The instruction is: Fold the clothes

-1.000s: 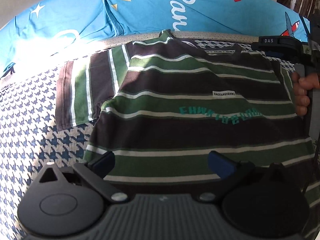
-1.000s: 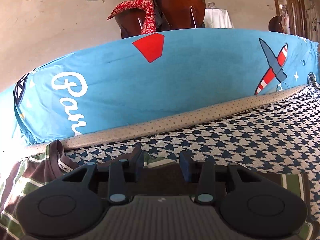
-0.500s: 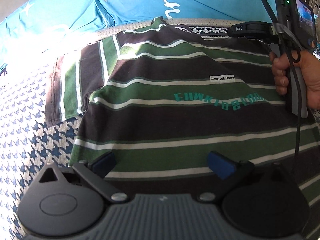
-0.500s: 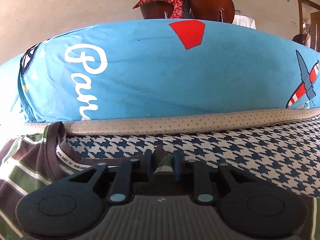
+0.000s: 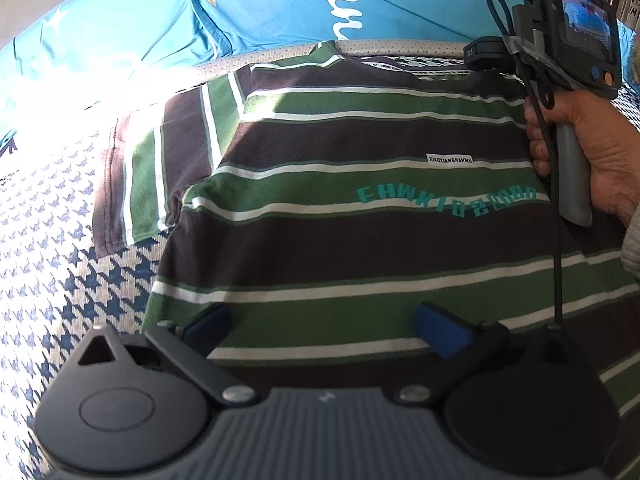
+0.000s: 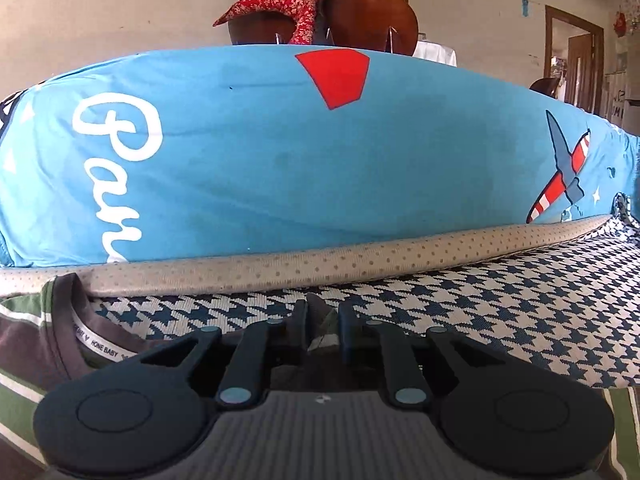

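Striped short-sleeved T-shirt in bands of green, dark brown and white lies spread flat, front up, on a blue-and-white houndstooth woven cover, its collar toward a beige dotted piped edge. Teal lettering and a small white label cross its chest, and one sleeve reaches out sideways onto the houndstooth, partly in bright sunlight. At the shoulder, just right of the collar, the right tongs are clamped on a small pinch of the shirt's fabric, the jaws nearly together with the cloth peaking up between them. A person's hand grips the handle of that tool, seen from the left wrist view. The left tongs hover over the lower part of the shirt near the hem with the jaws wide apart, holding nothing. Behind the piped edge rises a bright blue printed cushion cover with white script, a red shape and a striped aeroplane.
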The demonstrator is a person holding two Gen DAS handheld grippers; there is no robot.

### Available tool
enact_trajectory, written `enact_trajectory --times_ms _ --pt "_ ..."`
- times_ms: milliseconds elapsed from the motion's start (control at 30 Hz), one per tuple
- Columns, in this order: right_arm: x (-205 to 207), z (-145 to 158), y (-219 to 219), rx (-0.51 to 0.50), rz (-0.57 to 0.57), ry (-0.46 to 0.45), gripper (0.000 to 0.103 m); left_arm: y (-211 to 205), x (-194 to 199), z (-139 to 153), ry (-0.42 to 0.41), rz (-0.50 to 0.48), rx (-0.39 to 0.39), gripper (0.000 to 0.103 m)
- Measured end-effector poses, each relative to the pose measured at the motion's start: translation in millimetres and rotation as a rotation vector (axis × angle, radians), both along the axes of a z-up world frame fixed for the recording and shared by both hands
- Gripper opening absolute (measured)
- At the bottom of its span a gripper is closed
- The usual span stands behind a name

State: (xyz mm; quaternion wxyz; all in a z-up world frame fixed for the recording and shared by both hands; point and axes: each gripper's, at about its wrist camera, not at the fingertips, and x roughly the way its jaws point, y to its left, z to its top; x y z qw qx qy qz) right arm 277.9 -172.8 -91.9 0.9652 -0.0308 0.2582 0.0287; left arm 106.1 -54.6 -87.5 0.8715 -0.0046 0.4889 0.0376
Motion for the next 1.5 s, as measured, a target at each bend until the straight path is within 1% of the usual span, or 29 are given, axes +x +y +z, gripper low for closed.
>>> enact_trajectory --times_ms 67,133,300,367,433,500,533,633,700,767,800,900,1067,1167,1200,1233,1300,1367,1467,1500 --pt "-4 5 -2 0.032 0.006 0.005 0.018 -1 1 0 0.001 0.001 0.004 0.103" --pt "-9 12 -6 0.043 0.005 0.003 0.022 -2 1 0 0.001 0.001 0.006 0.103" --pt "-23 34 -25 0.091 -0.007 0.015 0.022 -3 3 -1 0.008 0.006 0.006 0.103" --pt "-30 41 -38 0.096 -0.020 0.025 0.022 -3 3 -2 0.012 0.007 0.004 0.103" --pt "-41 46 -53 0.077 -0.046 0.028 0.023 -2 3 -2 0.016 0.009 -0.002 0.103" --pt "-53 52 -71 0.069 -0.078 0.031 0.030 -1 3 -2 0.019 0.013 -0.010 0.103" --pt "-58 54 -83 0.083 -0.103 0.037 0.034 -1 2 -3 0.018 0.013 -0.009 0.103" --pt "-75 56 -118 0.130 -0.181 0.055 0.039 -1 1 -3 0.016 0.014 -0.007 0.103" --pt "-84 57 -137 0.135 -0.221 0.064 0.040 -1 -1 -3 0.017 0.018 -0.009 0.103" --pt "-90 54 -151 0.144 -0.253 0.074 0.047 -1 -2 -2 0.018 0.021 -0.009 0.103" --pt "-92 53 -159 0.152 -0.269 0.081 0.049 -1 -2 -2 0.018 0.022 -0.009 0.103" --pt "-94 45 -173 0.177 -0.294 0.109 0.050 -1 -4 -1 0.019 0.026 -0.007 0.103" --pt "-86 26 -174 0.146 -0.284 0.166 0.052 -1 -3 -2 0.020 0.027 -0.004 0.103" --pt "-85 20 -170 0.113 -0.267 0.154 0.053 -1 -2 -2 0.021 0.024 -0.005 0.103" --pt "-85 19 -169 0.110 -0.264 0.150 0.052 0 -2 -2 0.021 0.024 -0.006 0.103" --pt "-85 18 -169 0.108 -0.261 0.145 0.049 0 -2 -1 0.021 0.023 -0.006 0.103" --pt "-84 17 -170 0.108 -0.256 0.133 0.037 0 -2 -1 0.021 0.021 -0.005 0.103" --pt "-84 17 -170 0.105 -0.253 0.122 0.016 0 -2 -1 0.020 0.021 -0.004 0.103" --pt "-85 18 -164 0.079 -0.263 0.113 0.006 -1 -2 -1 0.016 0.021 0.000 0.103" --pt "-84 19 -162 0.062 -0.275 0.109 0.006 -1 -2 -1 0.015 0.021 0.001 0.103"
